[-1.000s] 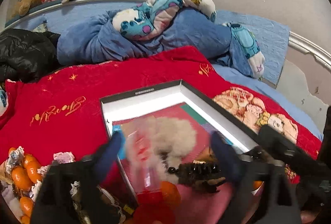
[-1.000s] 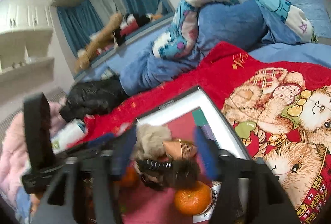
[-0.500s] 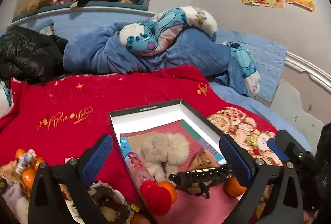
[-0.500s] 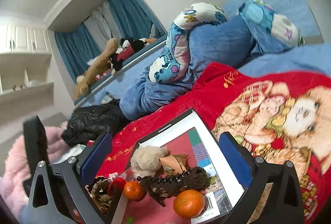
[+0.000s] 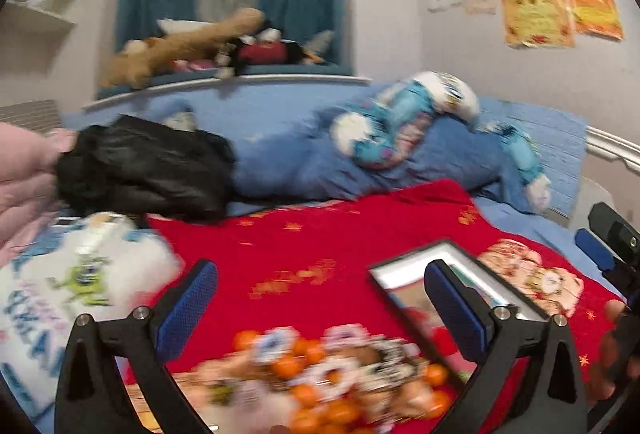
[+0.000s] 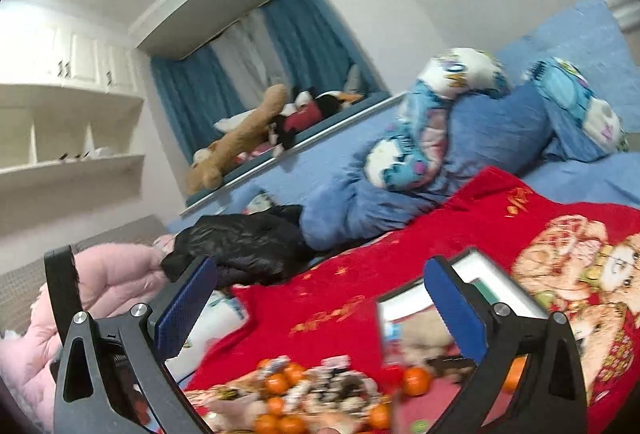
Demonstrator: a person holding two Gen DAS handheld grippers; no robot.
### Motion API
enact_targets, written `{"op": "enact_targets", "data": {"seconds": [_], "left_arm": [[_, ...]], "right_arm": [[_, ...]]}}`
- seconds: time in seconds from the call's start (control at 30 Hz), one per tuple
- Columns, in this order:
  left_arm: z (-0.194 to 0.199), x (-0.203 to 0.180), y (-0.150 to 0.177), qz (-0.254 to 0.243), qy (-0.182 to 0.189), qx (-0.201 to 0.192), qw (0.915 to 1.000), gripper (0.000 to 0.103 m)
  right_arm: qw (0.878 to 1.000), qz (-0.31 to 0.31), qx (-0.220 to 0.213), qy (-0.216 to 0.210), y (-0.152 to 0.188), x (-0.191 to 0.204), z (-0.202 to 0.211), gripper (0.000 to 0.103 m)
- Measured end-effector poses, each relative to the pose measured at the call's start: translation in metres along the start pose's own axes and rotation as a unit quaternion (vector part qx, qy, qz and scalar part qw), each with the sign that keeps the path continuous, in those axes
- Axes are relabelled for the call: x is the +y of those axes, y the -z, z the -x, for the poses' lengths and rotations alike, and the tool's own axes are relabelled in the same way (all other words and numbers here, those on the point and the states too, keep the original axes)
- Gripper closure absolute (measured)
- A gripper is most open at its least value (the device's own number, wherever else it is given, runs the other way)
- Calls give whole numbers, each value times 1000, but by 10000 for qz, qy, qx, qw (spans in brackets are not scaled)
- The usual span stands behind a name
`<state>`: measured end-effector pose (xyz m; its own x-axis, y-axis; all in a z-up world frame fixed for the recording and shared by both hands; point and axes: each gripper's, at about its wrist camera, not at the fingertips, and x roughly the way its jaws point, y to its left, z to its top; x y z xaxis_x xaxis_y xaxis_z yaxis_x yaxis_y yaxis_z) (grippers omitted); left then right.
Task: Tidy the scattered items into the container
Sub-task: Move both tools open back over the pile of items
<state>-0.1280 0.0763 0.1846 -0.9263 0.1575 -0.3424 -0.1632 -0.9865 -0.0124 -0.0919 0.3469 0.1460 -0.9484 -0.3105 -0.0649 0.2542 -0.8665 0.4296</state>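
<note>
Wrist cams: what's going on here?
A person is tidying items on a bed into a shallow box on a red blanket. Both grippers, left and right, are open and hold nothing. The box holds a fluffy toy and oranges. A blurred pile of oranges and wrapped snacks lies outside it, to its left.

Both wrist views look across the red blanket (image 5: pixel 320 234), sharing the box (image 6: pixel 472 266).
</note>
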Motion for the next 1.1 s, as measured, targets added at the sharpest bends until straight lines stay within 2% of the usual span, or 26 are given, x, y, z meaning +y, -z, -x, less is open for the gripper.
{"op": "enact_targets", "data": {"seconds": [0.17,0.3,0.4,0.53,0.67,0.83,0.97,1.1], "left_arm": [[49,66,6,467,-60,-94,9988,0],[70,86,25,253,-427,3,9988,0],[79,91,42,92,-515,-31,9986,0],[68,92,63,19,-372,77,9993,0],[39,88,90,-73,-219,301,9993,0],[3,84,123,-412,-267,575,9971,0],[-15,89,139,-395,-81,678,9969,0],[-31,86,154,-618,58,780,9950,0]], "right_arm": [[9994,-32,139,-316,21,58,-12,0],[9985,247,355,-341,47,91,-20,0],[9977,488,418,-229,62,100,-20,0],[9977,479,466,-59,80,94,-15,0],[9962,581,625,168,103,80,-14,0],[9910,568,1169,334,134,51,-29,0],[9848,631,1577,357,152,33,-39,0],[9805,780,1776,305,161,27,-45,0]]}}
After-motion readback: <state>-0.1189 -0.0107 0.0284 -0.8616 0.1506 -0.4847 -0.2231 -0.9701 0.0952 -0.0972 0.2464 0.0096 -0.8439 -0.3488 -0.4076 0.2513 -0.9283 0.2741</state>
